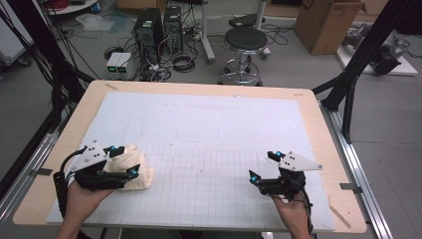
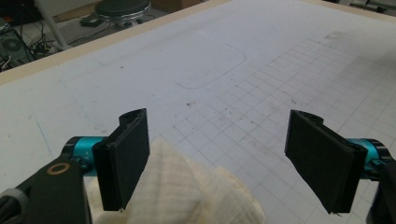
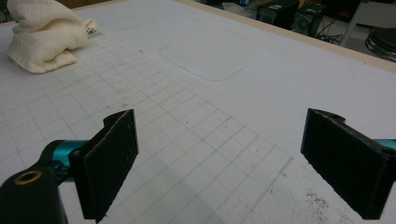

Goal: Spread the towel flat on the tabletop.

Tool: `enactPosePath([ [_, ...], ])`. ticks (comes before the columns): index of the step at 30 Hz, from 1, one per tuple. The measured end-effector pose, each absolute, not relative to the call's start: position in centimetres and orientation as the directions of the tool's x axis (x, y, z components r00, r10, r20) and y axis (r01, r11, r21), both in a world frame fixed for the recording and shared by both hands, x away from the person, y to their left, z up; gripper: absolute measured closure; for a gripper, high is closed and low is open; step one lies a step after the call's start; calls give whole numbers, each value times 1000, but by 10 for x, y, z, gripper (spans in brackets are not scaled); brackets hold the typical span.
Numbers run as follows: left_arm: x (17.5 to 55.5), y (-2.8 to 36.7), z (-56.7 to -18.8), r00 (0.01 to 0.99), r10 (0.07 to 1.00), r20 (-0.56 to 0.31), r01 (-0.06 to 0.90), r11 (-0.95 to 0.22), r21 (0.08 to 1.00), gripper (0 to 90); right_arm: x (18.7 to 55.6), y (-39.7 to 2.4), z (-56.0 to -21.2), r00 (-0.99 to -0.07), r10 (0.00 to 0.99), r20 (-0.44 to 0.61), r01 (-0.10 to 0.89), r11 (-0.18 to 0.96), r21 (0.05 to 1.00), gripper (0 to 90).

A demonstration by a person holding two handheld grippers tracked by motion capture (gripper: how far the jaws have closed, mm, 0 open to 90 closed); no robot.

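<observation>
So on my left, the left gripper [image 1: 121, 162] sits wide open right over the cloth [image 1: 137, 169], which is bunched in a cream heap at the near-left of the mat [image 1: 209, 119]; one jaw touches the fabric, the other hangs over bare grid, so I'd say nothing's grabbed yet and pretty much the whole job is left. The heap has no clear long axis, just a lump peaking upward, maybe spread a bit toward the table's middle. Over at the right, the right gripper [image 1: 262, 167] is open too, holding nothing, well apart from the cloth.
</observation>
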State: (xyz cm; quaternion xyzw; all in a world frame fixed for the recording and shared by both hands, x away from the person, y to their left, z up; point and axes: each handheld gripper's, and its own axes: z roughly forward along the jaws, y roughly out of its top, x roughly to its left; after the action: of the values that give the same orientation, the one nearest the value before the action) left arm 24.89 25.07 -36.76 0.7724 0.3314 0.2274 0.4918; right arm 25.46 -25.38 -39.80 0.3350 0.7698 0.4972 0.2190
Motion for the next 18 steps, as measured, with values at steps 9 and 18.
enactPosePath([
  [9, 250, 270, -366, 630, 777, 22, 295, -265, 918, 232, 256, -252, -401, -690, 724, -18, 294, 302, 907, 105],
  [18, 255, 278, -384, 611, 791, 5, 330, -261, 907, 228, 257, -249, -402, -694, 719, -31, 294, 322, 900, 105],
])
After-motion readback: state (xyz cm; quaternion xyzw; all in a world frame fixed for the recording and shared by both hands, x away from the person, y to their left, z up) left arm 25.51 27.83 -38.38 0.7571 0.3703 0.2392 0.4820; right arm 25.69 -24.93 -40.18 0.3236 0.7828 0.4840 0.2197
